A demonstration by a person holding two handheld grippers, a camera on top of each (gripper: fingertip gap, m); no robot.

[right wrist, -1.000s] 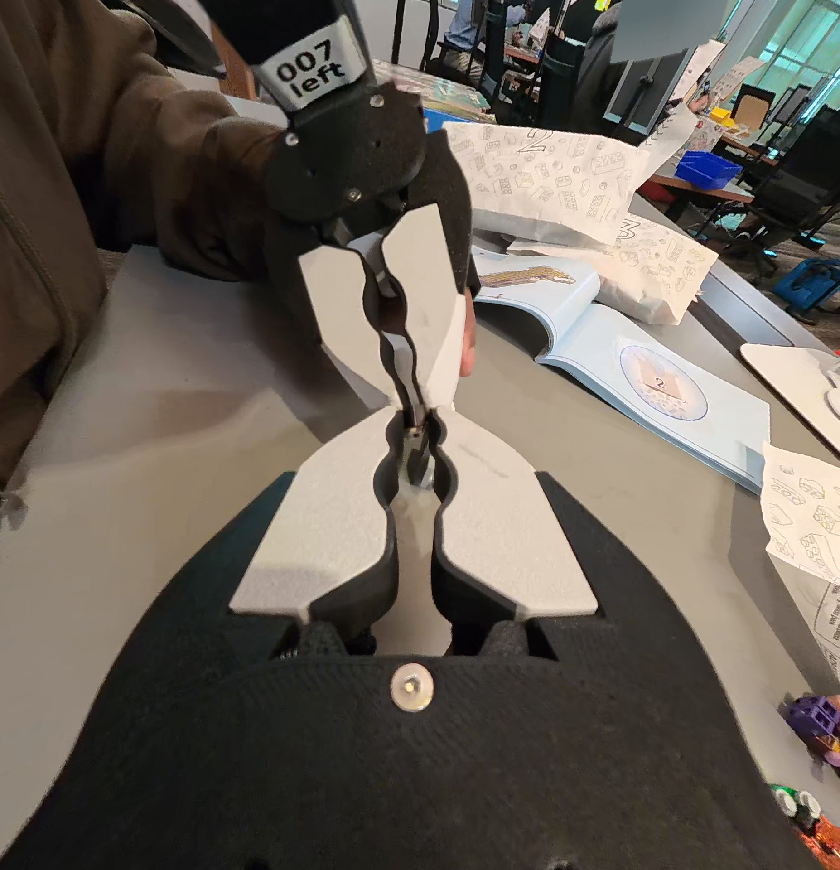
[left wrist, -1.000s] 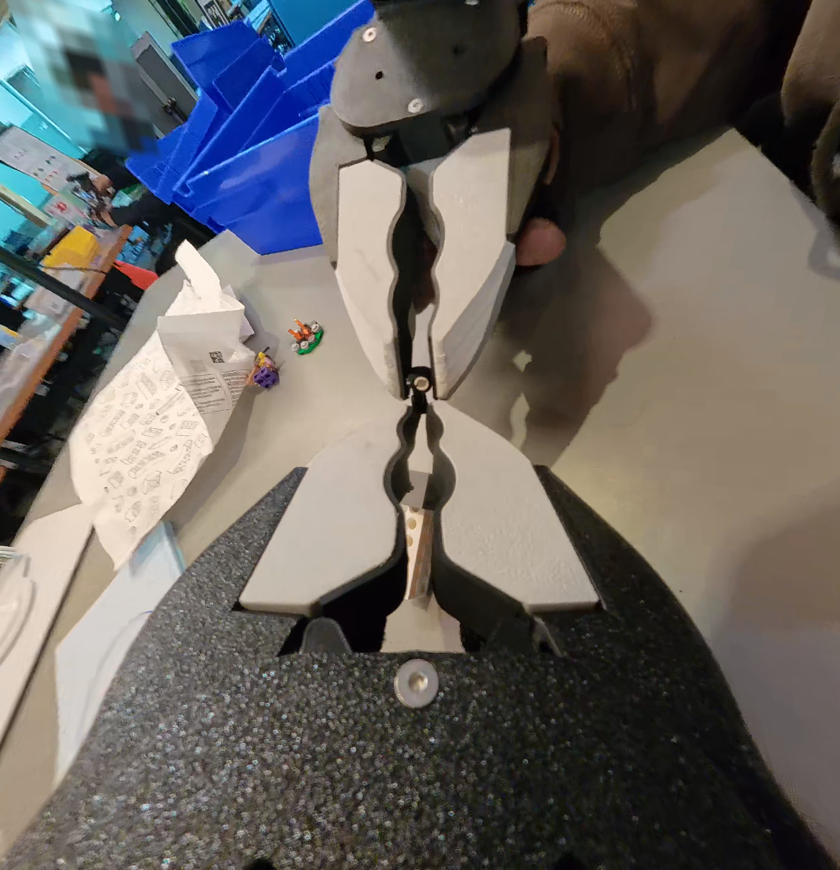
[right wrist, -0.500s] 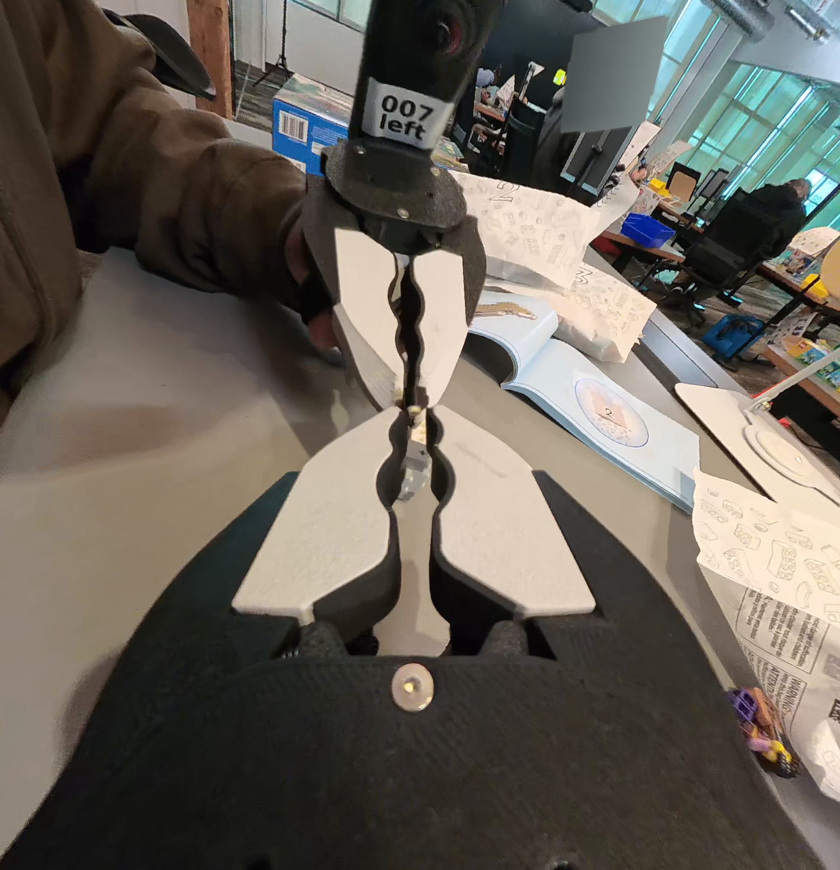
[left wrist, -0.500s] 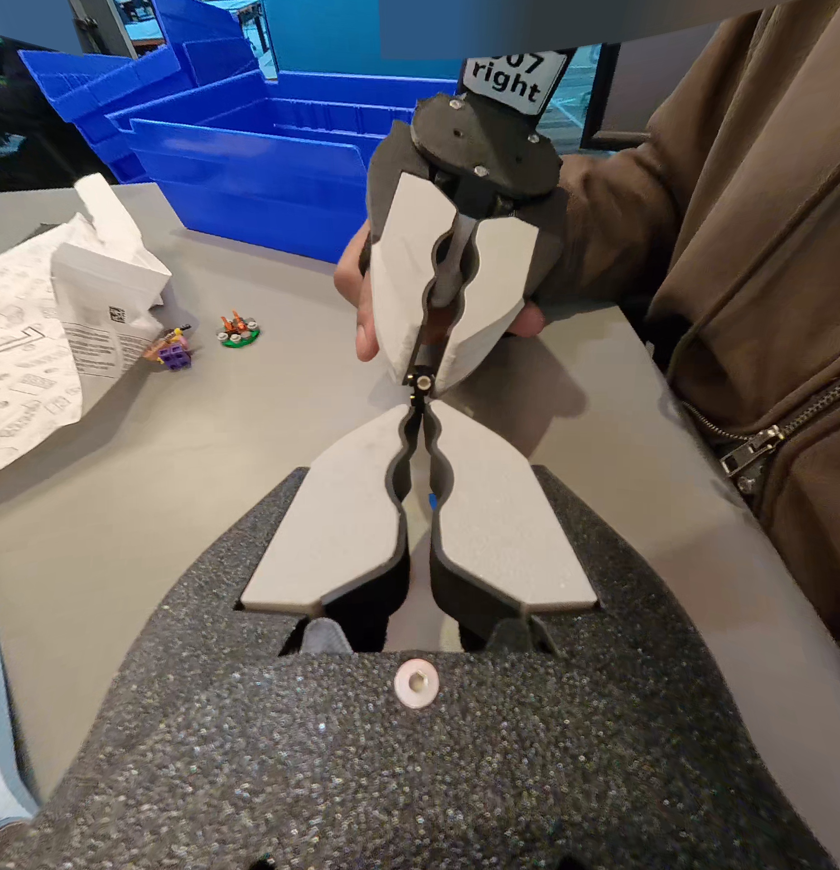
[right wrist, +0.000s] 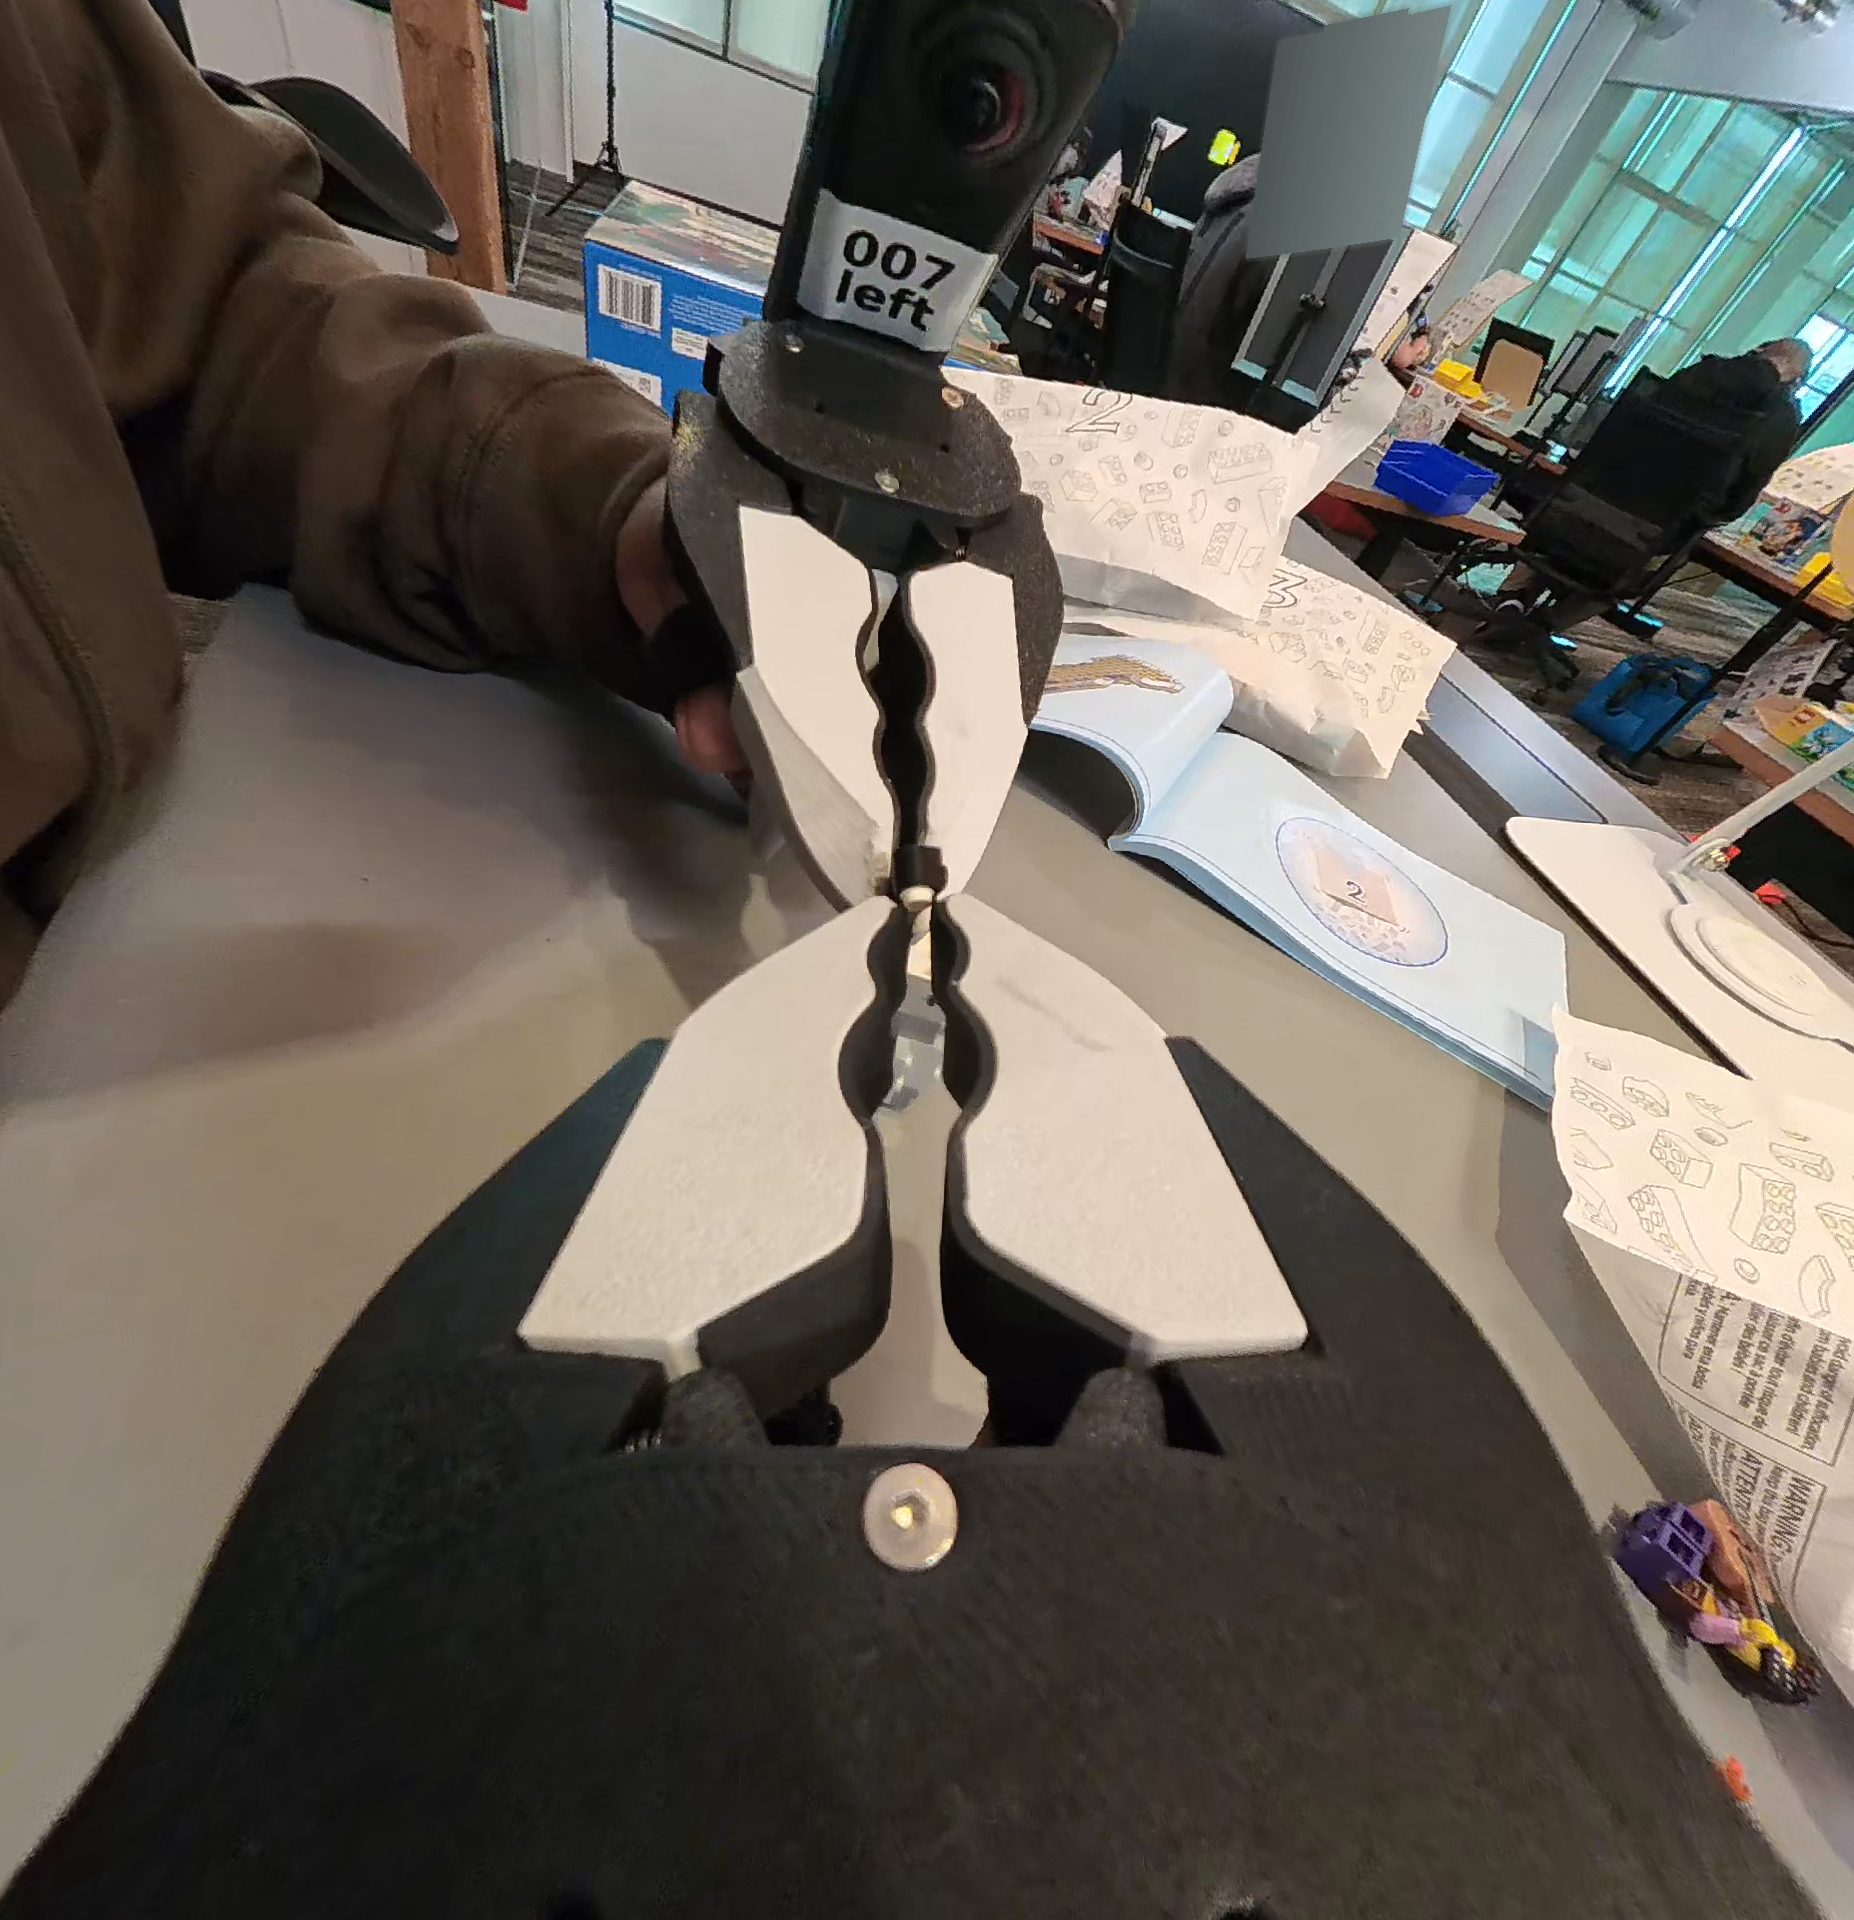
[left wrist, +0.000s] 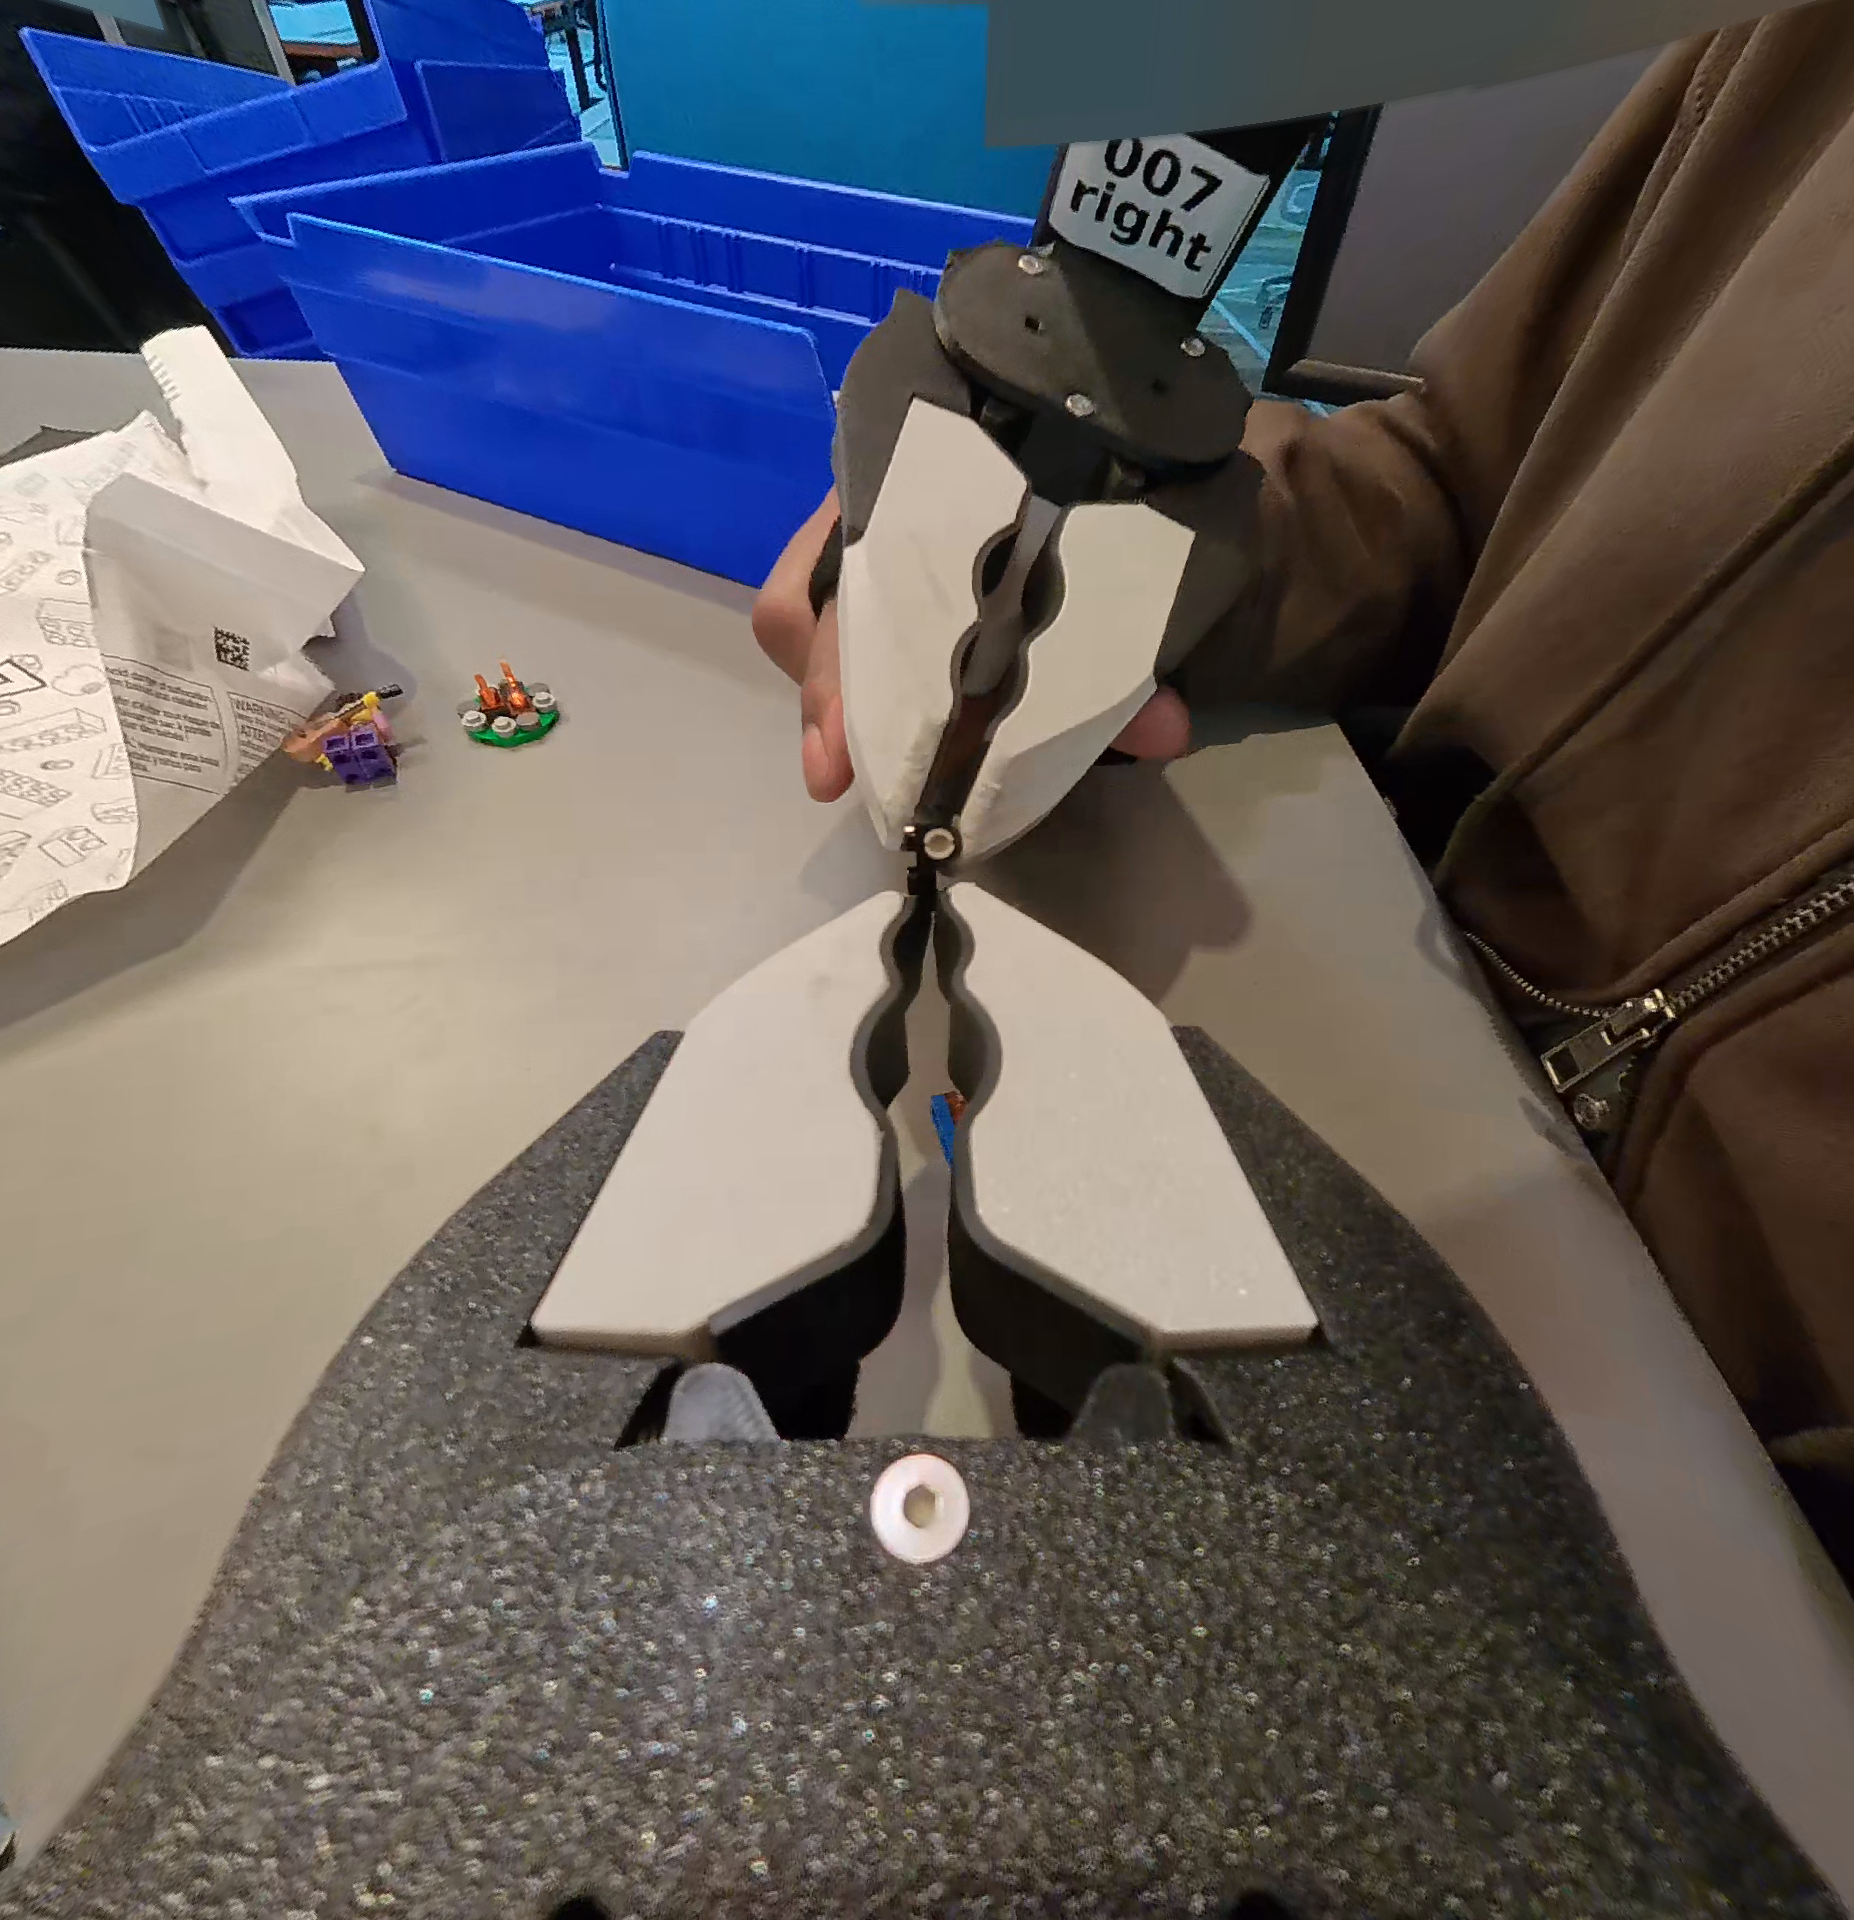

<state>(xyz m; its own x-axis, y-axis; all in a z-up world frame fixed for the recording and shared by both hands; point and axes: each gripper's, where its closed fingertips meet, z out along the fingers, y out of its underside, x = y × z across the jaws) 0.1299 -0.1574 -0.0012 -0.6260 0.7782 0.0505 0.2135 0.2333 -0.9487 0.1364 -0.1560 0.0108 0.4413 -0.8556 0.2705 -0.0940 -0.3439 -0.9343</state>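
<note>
In the left wrist view, we see the left hand-held gripper with its two fingertips nearly together, pinching a thin black piece that pokes out past the tips. Tip to tip with it stands the right hand-held gripper, held by a hand in a brown sleeve; its tips are closed on a small piece with a pale round stud, touching the black piece. On the grey desk to the left lie a purple toy-brick figure, a small green disc with orange bits and a torn white paper bag. Blue bins stand behind.

In the right wrist view, we see the right hand-held gripper closed tight on a small pale piece, which meets a small black piece at the tips of the left hand-held gripper, its jaws shut down to a sliver. An open light-blue booklet lies on the desk to the right, printed paper bags beyond it, and the purple figure near the lower right.
</note>
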